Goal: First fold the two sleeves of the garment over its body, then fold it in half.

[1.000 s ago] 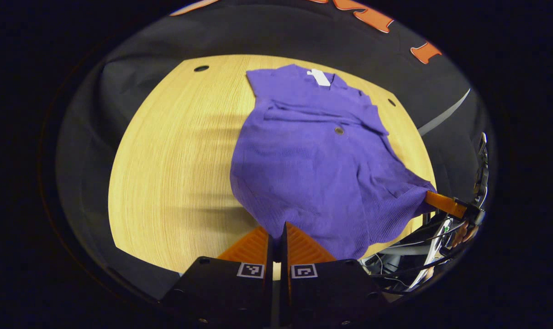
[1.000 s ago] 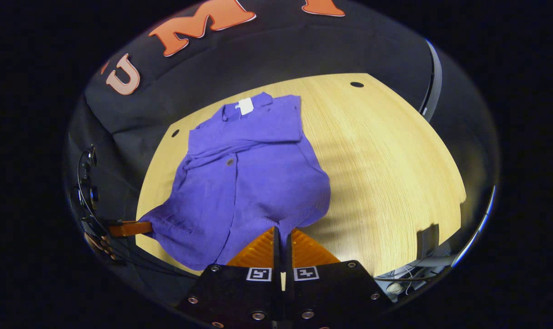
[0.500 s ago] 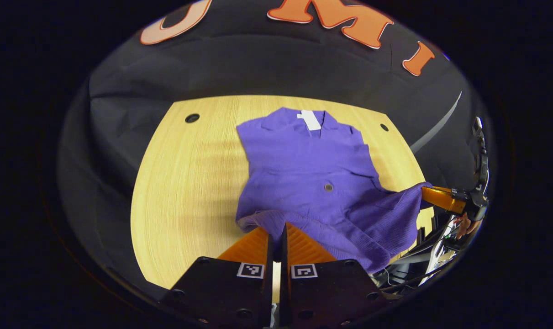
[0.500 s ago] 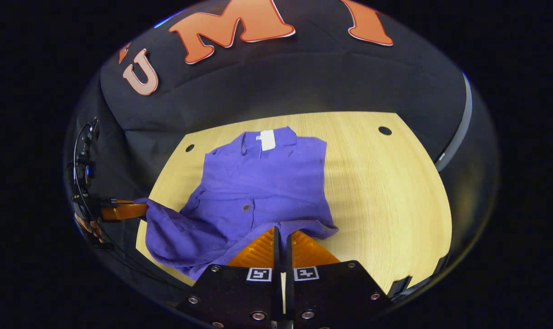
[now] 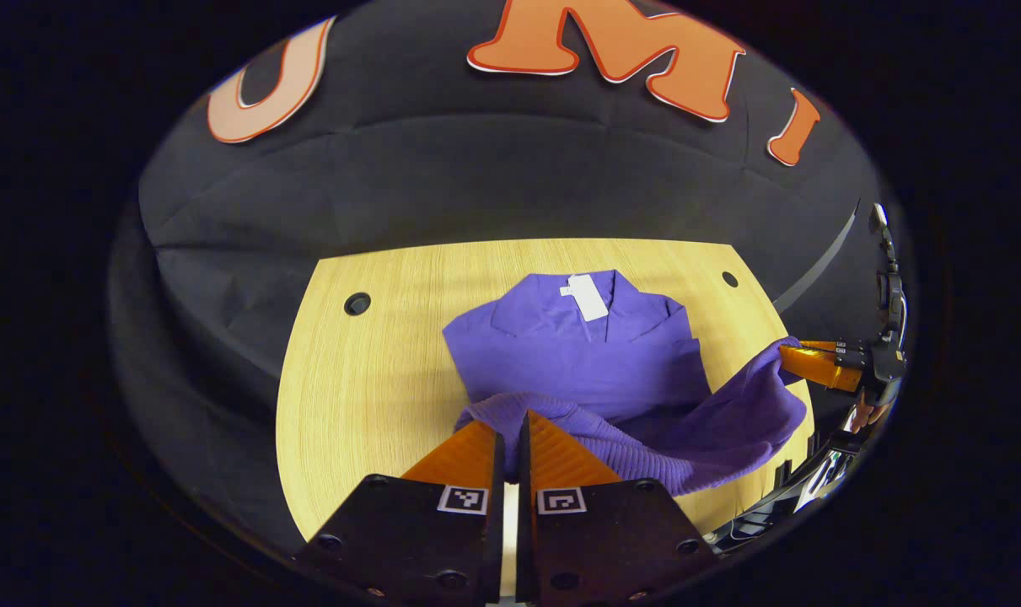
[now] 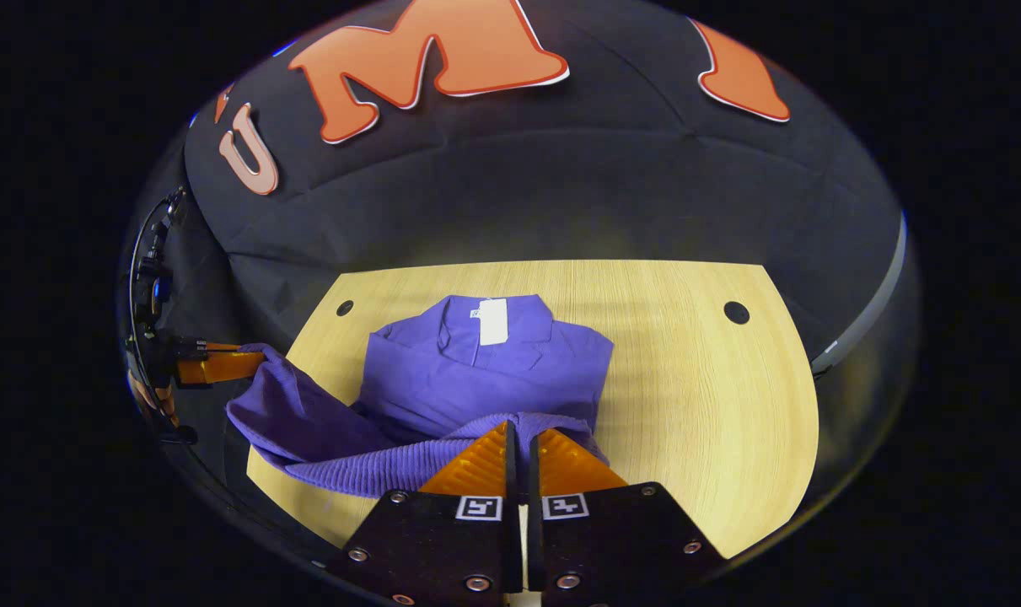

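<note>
Both gripper views are looking low and close across the table (image 5: 350, 405) (image 6: 712, 405) toward the wall, sharing the garment (image 5: 586, 354) (image 6: 476, 379).

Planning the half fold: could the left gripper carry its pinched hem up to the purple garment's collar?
Probably yes: the left gripper is shut on the hem of the purple knit garment, and nothing lies between it and the collar.

Matt purple knit cloth in the garment (image 5: 577, 362), ribbed along the lifted hem (image 6: 367, 468), with a smooth white tag (image 6: 493, 321) at the collar. Pale wood-grain counter (image 6: 695, 396), smooth with a low sheen.
</note>
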Motion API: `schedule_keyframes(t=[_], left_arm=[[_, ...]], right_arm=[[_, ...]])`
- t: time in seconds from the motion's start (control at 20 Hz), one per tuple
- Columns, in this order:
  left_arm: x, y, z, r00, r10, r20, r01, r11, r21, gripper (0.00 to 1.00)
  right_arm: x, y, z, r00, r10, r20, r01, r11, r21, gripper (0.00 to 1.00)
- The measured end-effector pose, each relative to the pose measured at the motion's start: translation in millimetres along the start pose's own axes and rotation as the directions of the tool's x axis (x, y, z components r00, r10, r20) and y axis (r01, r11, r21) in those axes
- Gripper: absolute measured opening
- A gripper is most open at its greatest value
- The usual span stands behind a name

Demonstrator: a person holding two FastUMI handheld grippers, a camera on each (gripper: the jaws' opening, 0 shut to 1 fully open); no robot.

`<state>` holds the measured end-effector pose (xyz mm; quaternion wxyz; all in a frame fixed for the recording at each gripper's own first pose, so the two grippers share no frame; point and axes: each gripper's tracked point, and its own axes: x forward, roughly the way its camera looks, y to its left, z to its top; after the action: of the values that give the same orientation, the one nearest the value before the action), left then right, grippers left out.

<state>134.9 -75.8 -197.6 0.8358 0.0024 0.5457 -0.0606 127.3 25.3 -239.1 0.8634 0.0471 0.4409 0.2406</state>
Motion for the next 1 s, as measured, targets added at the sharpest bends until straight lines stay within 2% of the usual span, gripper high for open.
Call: schedule_keyframes(t=[0.2,0.35,0.45,0.55,0.6,0.65,0.7,0.75,0.8,0.85,0.9,1.0], left_arm=[[37,8,34,0.998,0.049,-0.031,-0.048,0.999,0.024,0.07],[66,21,65,0.994,0.106,-0.007,-0.106,0.994,0.022,0.07],[79,38,91,0.983,0.180,0.041,-0.182,0.983,0.031,0.11],[81,53,111,0.961,0.256,0.108,-0.263,0.963,0.052,0.17],[80,53,116,0.955,0.268,0.130,-0.276,0.960,0.052,0.36],[78,51,118,0.952,0.270,0.144,-0.278,0.960,0.041,0.51],[76,46,118,0.953,0.264,0.149,-0.271,0.962,0.028,0.49],[74,45,116,0.952,0.264,0.153,-0.270,0.963,0.018,0.57],[70,44,117,0.951,0.261,0.164,-0.266,0.964,0.009,0.62],[61,44,118,0.948,0.260,0.184,-0.265,0.964,0.001,0.89],[52,44,121,0.942,0.264,0.208,-0.269,0.963,-0.001,0.94],[31,41,128,0.929,0.265,0.258,-0.274,0.962,-0.001,0.92]], right_arm=[[43,-18,27,0.999,-0.010,-0.044,0.010,1.000,-0.010,0.03],[74,-35,50,0.998,-0.034,-0.043,0.034,0.999,0.000,0.03],[85,-45,72,0.998,-0.055,-0.007,0.055,0.998,-0.004,0.08],[90,-49,92,0.998,-0.057,0.039,0.057,0.998,0.004,0.21],[89,-53,101,0.996,-0.061,0.070,0.061,0.998,0.005,0.27],[89,-57,107,0.993,-0.071,0.094,0.071,0.997,0.000,0.42],[86,-61,112,0.990,-0.080,0.113,0.081,0.997,-0.002,0.54],[81,-63,115,0.988,-0.089,0.128,0.090,0.996,-0.003,0.49],[77,-66,116,0.986,-0.094,0.137,0.095,0.995,-0.006,0.68],[70,-69,118,0.983,-0.102,0.150,0.105,0.994,-0.013,0.73],[63,-70,122,0.979,-0.112,0.170,0.117,0.993,-0.023,0.81],[44,-74,129,0.966,-0.136,0.218,0.148,0.988,-0.039,0.91]])
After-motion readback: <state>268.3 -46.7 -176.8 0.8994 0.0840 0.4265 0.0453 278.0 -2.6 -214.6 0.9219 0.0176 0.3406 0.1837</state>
